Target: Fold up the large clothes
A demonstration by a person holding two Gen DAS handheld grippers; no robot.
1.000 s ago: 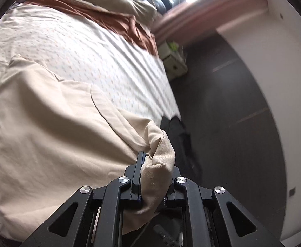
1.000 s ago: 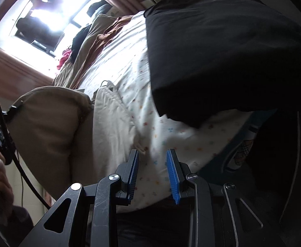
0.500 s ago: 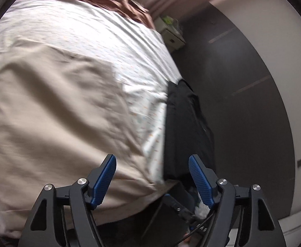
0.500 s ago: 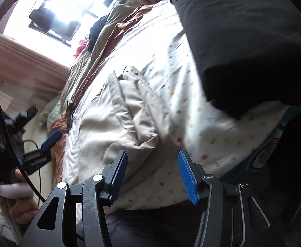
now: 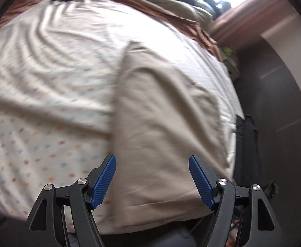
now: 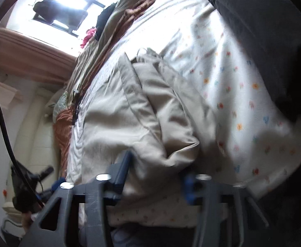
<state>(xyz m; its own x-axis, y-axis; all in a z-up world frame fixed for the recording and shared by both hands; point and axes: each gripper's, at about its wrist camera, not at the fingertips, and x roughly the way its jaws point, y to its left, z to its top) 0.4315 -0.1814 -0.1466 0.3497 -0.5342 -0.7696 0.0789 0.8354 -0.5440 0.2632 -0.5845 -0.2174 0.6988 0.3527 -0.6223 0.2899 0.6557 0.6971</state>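
1. Blue-padded fingers (image 5: pixel 104 177) of the left gripper (image 5: pixel 152 178) spread wide, holding nothing.
2. The right gripper (image 6: pixel 154 177) likewise gapes, blurred, over the beige folded fabric garment (image 5: pixel 162 127).
3. The garment lies on the white dotted bed sheet (image 5: pixel 47 94).

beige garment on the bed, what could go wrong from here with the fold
The beige garment lies close to the bed's near edge, so a tug toward the person may slide it off the flowered sheet. In the right wrist view its near corner is bunched; folding over that could lock in creases. Both the left hand-held gripper and the right hand-held gripper are open, and closing low might pinch the sheet too.
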